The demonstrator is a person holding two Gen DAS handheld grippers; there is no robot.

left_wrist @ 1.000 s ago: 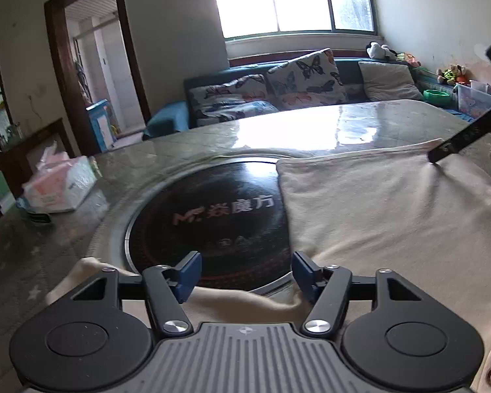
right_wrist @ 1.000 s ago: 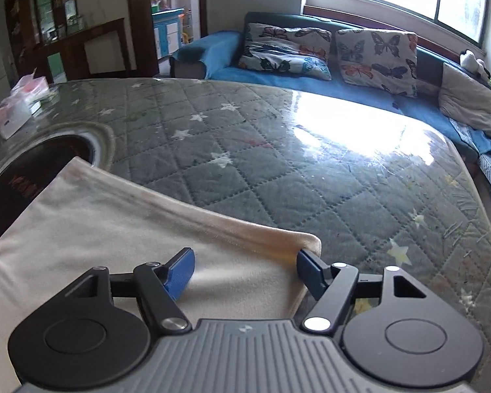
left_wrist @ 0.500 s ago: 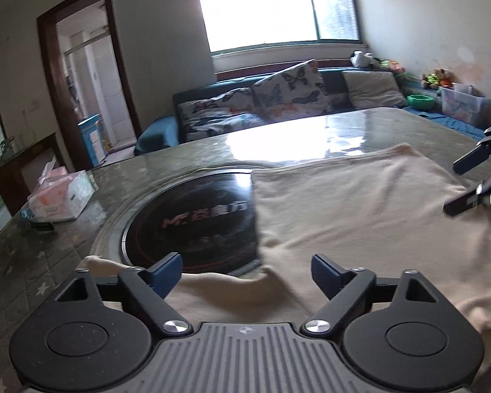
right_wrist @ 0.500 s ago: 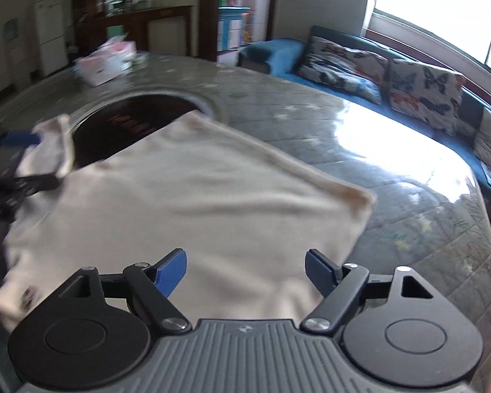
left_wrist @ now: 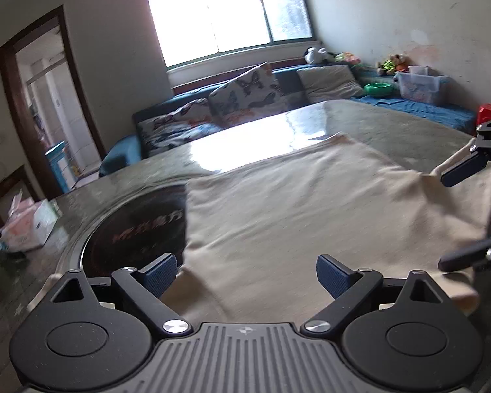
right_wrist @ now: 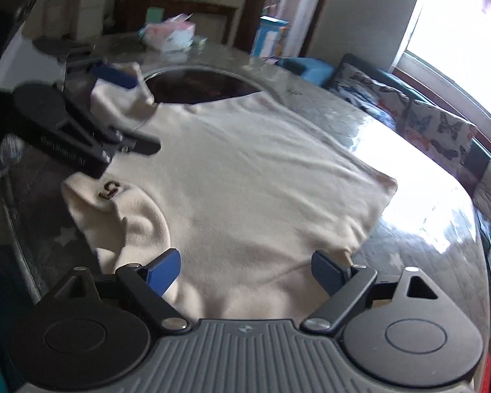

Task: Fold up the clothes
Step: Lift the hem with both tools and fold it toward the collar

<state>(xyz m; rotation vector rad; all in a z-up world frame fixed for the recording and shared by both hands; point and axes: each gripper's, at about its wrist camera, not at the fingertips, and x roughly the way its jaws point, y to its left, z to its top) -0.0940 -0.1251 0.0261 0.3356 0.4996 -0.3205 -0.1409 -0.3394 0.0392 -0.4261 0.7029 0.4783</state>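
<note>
Cream shirt [right_wrist: 245,177] spread flat on counter [right_wrist: 419,196]; soft, floppy, prob light; best pinched at hem corners/sleeves imo; both hand-held grippers, left [left_wrist: 245,273] & right [right_wrist: 245,267], jaws opening, nothing clamped.

We see a bright window [left_wrist: 229,16] | blue sofa [left_wrist: 180,121] (butterfly cushions) beneath it | dark-framed doorway [left_wrist: 39,98] left | pale walls.

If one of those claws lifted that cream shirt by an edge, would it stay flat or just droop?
The cream shirt would probably droop: its sleeve already lies crumpled and folded over. It looks light and thin, with soft wrinkles. On the glossy table it would likely slide rather than catch.
</note>
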